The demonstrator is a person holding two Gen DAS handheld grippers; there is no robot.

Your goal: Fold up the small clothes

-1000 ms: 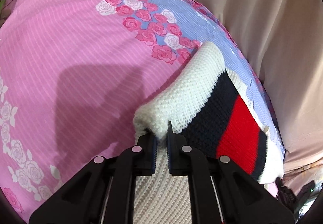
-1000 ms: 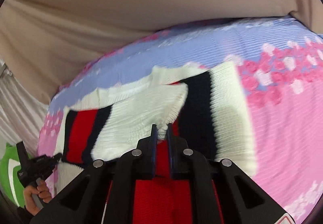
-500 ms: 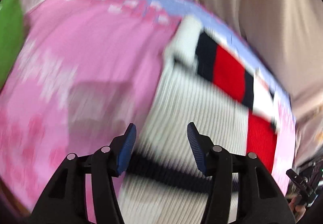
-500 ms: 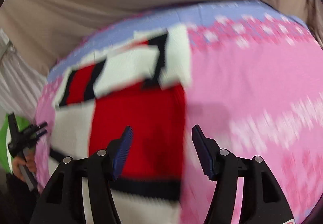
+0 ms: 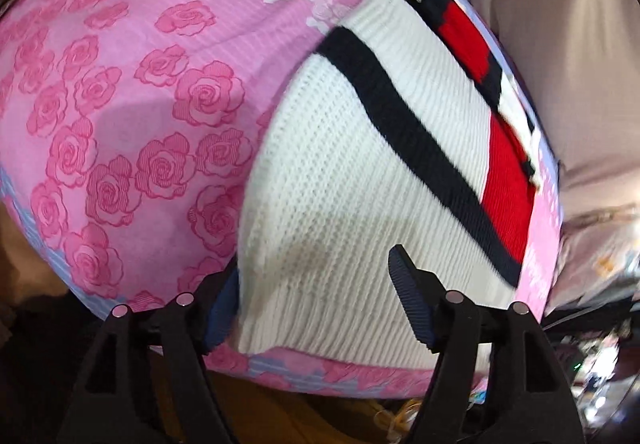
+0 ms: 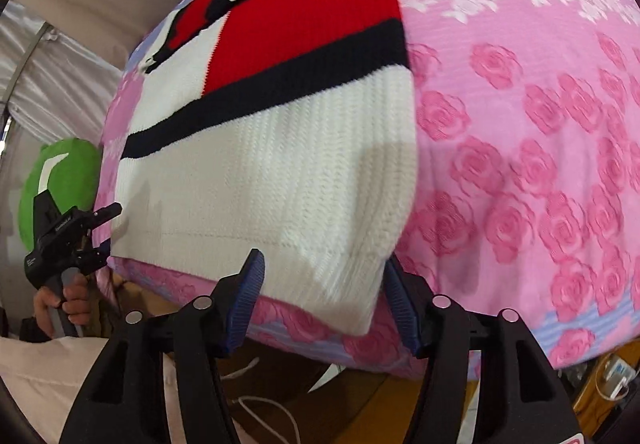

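Observation:
A knitted sweater, white with navy stripes and red blocks, lies flat on a pink rose-print bed sheet; both sleeves are folded in over its far part. My left gripper is open at the sweater's near left hem corner, one finger on each side of it. My right gripper is open at the near right hem corner of the sweater, jaws either side of it. The left gripper also shows in the right wrist view, at the other hem corner.
The sheet runs wide to the right of the sweater. Beige curtain hangs behind the bed. A green cushion lies at the left. The bed's near edge drops to a wooden floor with cables.
Both grippers let go of the folded-in sleeves, opened, and pulled back to the sweater's near hem corners. The sleeves now lie folded over the body.

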